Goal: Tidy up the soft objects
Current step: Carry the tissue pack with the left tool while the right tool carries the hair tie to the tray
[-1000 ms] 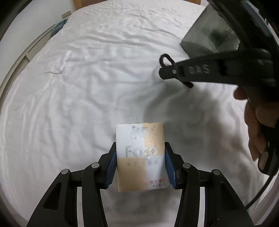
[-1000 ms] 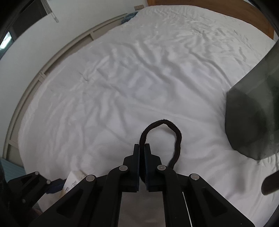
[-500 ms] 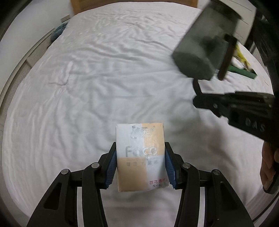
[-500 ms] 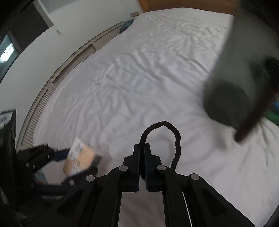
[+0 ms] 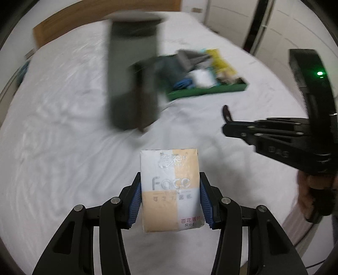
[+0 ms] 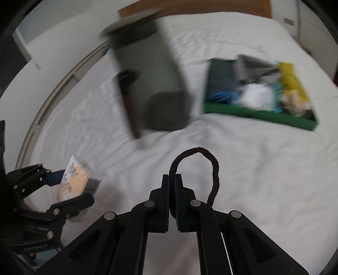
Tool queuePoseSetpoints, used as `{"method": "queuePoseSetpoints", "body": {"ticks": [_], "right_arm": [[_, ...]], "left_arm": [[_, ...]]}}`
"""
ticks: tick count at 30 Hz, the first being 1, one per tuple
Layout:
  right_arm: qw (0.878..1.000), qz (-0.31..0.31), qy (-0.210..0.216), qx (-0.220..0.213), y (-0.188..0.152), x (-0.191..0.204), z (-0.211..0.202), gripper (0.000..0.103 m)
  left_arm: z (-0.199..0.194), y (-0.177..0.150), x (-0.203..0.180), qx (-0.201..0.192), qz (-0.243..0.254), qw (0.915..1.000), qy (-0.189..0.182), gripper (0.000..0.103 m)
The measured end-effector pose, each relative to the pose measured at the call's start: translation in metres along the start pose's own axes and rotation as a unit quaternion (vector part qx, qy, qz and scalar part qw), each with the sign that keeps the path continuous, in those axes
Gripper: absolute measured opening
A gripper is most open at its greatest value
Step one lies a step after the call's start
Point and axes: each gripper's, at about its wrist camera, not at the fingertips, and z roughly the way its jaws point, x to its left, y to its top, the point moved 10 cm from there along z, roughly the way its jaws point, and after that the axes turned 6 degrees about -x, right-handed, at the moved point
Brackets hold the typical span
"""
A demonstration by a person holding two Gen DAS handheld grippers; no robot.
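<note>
Left claw (image 5: 170, 203) was clamped on the tissue pack (image 5: 170, 191), blue pads (image 5: 135, 204) pressed to both its sides, pack upright and held above the white bed (image 5: 63, 148). The pack read "Face", white and tan quarters. From the right wrist view we saw the same pack (image 6: 72, 182) at lower left, pinched in that claw, blurred.

Right claw (image 6: 172, 179) was closed on a dark brown hair tie (image 6: 213, 167); the loop stood up past the fingertips and curled down on the right. In the left wrist view we only saw a short dark end of it (image 5: 226, 112) sticking up at the tip of the right claw (image 5: 227, 127), well apart from the pack.

Further back on the bed, a tall grey bin (image 6: 152, 80) stood, heavily blurred. Just right of it lay a green tray (image 6: 264, 115) holding mixed items in yellow, white, blue and grey; we couldn't tell what they were through the blur. Wooden headboard (image 5: 95, 19) at the far edge.
</note>
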Motion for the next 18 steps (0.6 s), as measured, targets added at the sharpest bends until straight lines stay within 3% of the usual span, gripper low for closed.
{"method": "queuePoseSetpoints", "body": {"ticks": [5, 8, 13, 18], "right_arm": [[0.999, 0.005, -0.032, -0.039, 0.038, -0.067, -0.015, 0.004], [0.997, 0.001, -0.049, -0.067, 0.067, -0.101, -0.017, 0.004], [0.992, -0.001, -0.069, -0.101, 0.116, -0.148, -0.004, 0.004], [0.99, -0.01, -0.075, -0.115, 0.153, -0.177, 0.02, 0.004]], "left_arm": [[0.03, 0.073, -0.046, -0.038, 0.002, 0.999, -0.023, 0.044], [0.053, 0.12, -0.057, -0.068, 0.004, 0.9976, -0.011, 0.044], [0.103, 0.192, -0.056, -0.095, -0.018, 0.9952, 0.012, 0.044], [0.152, 0.229, -0.042, -0.094, -0.03, 0.9943, 0.041, 0.044]]}}
